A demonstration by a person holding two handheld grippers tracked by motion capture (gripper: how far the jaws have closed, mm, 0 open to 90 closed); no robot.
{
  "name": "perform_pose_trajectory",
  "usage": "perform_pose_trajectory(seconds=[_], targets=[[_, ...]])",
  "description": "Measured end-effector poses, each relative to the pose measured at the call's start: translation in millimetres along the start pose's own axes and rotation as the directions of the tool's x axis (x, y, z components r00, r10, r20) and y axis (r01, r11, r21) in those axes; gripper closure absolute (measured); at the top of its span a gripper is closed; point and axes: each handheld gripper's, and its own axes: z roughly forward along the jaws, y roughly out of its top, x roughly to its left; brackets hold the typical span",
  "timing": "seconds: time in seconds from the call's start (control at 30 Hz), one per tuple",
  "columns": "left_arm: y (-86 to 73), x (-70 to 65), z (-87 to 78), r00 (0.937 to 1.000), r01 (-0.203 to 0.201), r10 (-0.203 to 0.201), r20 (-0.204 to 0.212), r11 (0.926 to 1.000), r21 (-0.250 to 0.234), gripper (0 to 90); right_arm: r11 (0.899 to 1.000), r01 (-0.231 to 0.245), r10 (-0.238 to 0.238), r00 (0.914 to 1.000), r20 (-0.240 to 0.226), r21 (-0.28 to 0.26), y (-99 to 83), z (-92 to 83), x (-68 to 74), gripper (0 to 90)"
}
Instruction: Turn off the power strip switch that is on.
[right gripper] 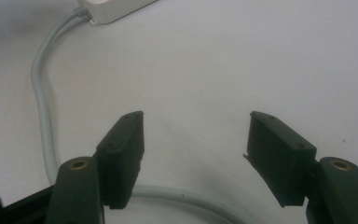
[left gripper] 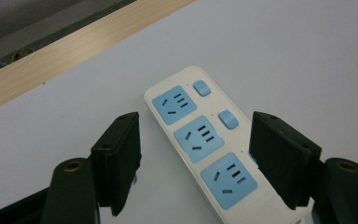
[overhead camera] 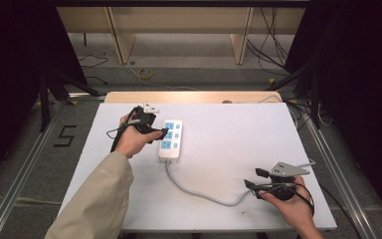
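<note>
A white power strip (overhead camera: pixel 171 140) with three blue sockets lies on the white tabletop (overhead camera: pixel 238 129), toward ten o'clock of its middle. Its grey cable (overhead camera: pixel 199 194) runs from the strip's near end toward five o'clock and reaches the right tongs.

The left tongs (overhead camera: pixel 160 133) sit at the strip's nine o'clock edge. In the left gripper view they (left gripper: pixel 193 156) stand spread wide, released, with the near part of the strip (left gripper: pixel 205 149) between the jaws. The right-hand jaw looks to be against the strip's edge; the other stands clear of it. Nothing is gripped yet, so the grasp on the strip looks lined up but not made.

The right tongs (overhead camera: pixel 255 180) hover near the tabletop's five o'clock corner, also released. In the right gripper view they (right gripper: pixel 196 154) are spread above the cable (right gripper: pixel 42 107), which curves beneath and between the jaws without being pinched. Judging from this, both grasps are still to be done and the work is at an early stage.

The cable's far end and any plug are hidden under the right hand (overhead camera: pixel 291 206) in the high view, and cut off at the bottom of the right gripper view. Whether the strip's switches are on cannot be made out.
</note>
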Motion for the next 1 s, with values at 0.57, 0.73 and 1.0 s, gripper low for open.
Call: perform_pose_trajectory(seconds=[0.57, 0.73, 1.0], targets=[[-55.8, -7.4, -30.6, 1.0, -0.003, 0.003, -0.008, 0.9994, -0.036, 29.8, 1.0, 0.003, -0.003, 1.0, 0.0, 0.002, 0.0, -0.5, 0.2, 37.4], [-81.2, -14.9, -39.4, 1.0, -0.004, 0.004, -0.004, 0.9991, -0.042, 29.7, 1.0, 0.003, -0.003, 1.0, -0.001, 0.003, -0.4, 0.2, 0.2, 37.5], [-124.0, -27.9, -42.7, 1.0, -0.002, 0.002, 0.0, 0.999, -0.045, 28.7, 1.0, 0.006, -0.006, 1.0, 0.004, 0.002, 0.5, -0.6, 1.3, 37.4]])
